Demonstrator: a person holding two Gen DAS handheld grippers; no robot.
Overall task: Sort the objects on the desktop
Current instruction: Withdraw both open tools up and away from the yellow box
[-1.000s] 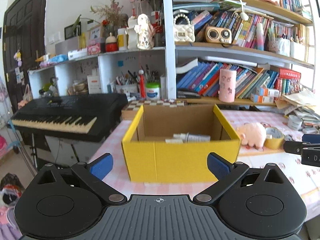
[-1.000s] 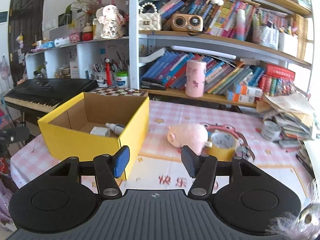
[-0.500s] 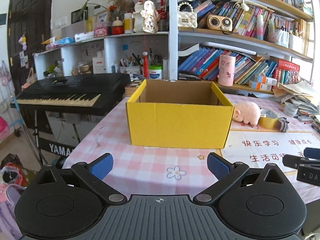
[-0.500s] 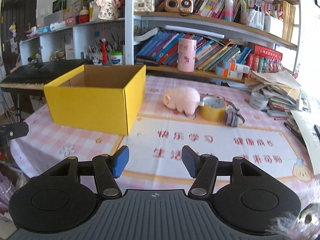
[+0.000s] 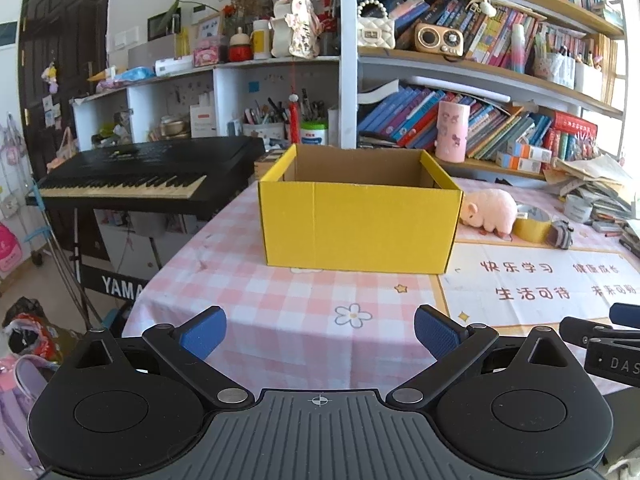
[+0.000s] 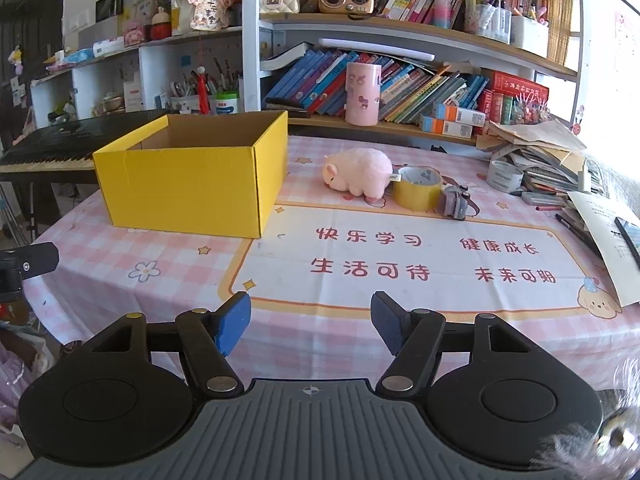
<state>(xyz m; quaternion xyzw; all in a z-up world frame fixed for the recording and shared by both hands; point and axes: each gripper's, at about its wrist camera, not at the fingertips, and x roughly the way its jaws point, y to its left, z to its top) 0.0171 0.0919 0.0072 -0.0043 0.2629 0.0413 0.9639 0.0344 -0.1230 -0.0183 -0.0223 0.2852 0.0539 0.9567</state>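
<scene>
Both grippers hang back over the near table edge, nothing held. L gripper (image 5: 320, 330): fingers spread wide, empty gap; yellow box (image 5: 358, 228) sits straight ahead of its tips, well apart. R gripper (image 6: 311, 320): jaws opening, nothing btwn them. Beyond its tips & a bit right: pink pig plush (image 6: 358, 174), touching it the tape roll (image 6: 416, 188), then a small grey item (image 6: 454, 202), type unclear. Box ahead-left of R tips, open top up, prob. so loose items drop in. Likely next: R goes for plush or tape.

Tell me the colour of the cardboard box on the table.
Bright yellow outside, plain brown inside: the box shows best in the right wrist view.
</scene>
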